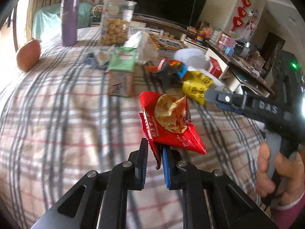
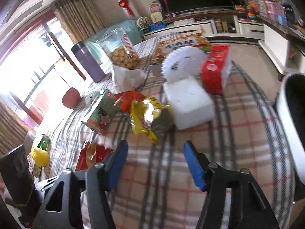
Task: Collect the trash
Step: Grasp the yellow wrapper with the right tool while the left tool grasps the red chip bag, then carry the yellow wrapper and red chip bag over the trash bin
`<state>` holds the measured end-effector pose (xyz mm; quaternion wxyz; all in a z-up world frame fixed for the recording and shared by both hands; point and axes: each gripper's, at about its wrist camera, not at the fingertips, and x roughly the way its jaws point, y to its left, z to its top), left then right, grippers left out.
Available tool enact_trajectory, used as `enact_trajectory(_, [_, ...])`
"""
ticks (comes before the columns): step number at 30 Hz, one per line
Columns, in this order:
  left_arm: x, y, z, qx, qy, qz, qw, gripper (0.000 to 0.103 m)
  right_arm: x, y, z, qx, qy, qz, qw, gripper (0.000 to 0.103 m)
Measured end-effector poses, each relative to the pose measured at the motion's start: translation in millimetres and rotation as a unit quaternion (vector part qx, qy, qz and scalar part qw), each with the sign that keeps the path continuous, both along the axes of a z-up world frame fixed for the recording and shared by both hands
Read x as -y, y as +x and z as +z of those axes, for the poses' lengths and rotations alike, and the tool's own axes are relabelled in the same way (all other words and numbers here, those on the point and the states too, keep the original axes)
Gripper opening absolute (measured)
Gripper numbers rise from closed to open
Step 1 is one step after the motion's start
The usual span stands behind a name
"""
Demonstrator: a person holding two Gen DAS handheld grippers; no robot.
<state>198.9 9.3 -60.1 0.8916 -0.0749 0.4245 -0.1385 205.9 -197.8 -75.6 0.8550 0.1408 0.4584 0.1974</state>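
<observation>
A crumpled red snack wrapper [image 1: 171, 122] with a picture of a round cracker hangs just above the plaid tablecloth [image 1: 57, 114]. My left gripper [image 1: 155, 148] is shut on its lower edge. Farther back lies a yellow wrapper [image 1: 196, 87], and my right gripper [image 1: 209, 95], held by a hand [image 1: 274, 171], reaches its tip up to it. In the right wrist view the right gripper [image 2: 155, 152] stands open with bare cloth between its blue pads [image 2: 118, 162]. The yellow wrapper [image 2: 148, 114] lies just ahead of them, untouched. The red wrapper [image 2: 91, 156] shows at lower left.
A cookie jar [image 1: 116, 22], a purple tumbler [image 1: 69, 19] and a green carton [image 1: 123, 70] stand behind. A white foam block [image 2: 188, 103], a red box [image 2: 215, 70] and more wrappers [image 1: 169, 66] crowd the middle. A white-rimmed container [image 2: 287, 126] is at the right edge.
</observation>
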Motion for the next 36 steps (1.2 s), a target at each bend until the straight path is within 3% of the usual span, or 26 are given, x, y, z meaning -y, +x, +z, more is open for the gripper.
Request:
enact_trajectory(2, [-4.4,-4.2,-1.4,-0.003,0.0,-0.002,1.0,0.013,-9.0,5.5,-1.4,0.004,-0.007,0.007,1.0,0.055])
enact_trajectory(5, [-7.3,-11.2,-3.8,-0.009,0.003,-0.002,1.0,0.018,-20.8,15.0,-5.4,0.006,-0.015,0.011,1.0,0.044])
enact_trajectory(7, [-7.7,-17.3,-3.5,-0.009,0.003,-0.007,0.9999,0.03,-24.8,19.1,-8.4,0.008,-0.025,0.013,1.0,0.015])
enact_trajectory(8, [-7.4,-20.2,-2.3,-0.008,0.004,-0.009,0.9999,0.036,-25.5,20.0,-10.3,0.006,-0.029,0.015,0.999,0.009])
enact_trajectory(10, [-6.2,-28.0,2.0,0.001,0.01,-0.013,0.9999,0.055,-21.6,16.5,-10.7,0.009,-0.025,0.014,1.0,0.008])
enact_trajectory(15, [-1.6,-26.9,9.3,0.016,0.012,-0.006,0.9998,0.065,-8.6,-4.5,-2.3,0.018,-0.018,0.017,1.0,0.006])
enact_trajectory(22, [16.8,-6.2,4.4,0.02,0.033,0.019,0.9991,0.061,14.7,-36.1,6.4,0.02,-0.008,0.006,1.0,0.005])
enact_trajectory(28, [23.4,1.3,3.1,0.025,0.028,0.024,0.999,0.056,33.1,-53.8,5.4,0.016,-0.003,-0.005,1.0,0.005])
enact_trajectory(36, [39.8,-8.0,13.0,0.031,0.021,-0.004,0.9993,0.056,53.9,-68.3,11.7,0.023,-0.002,-0.017,1.0,0.005])
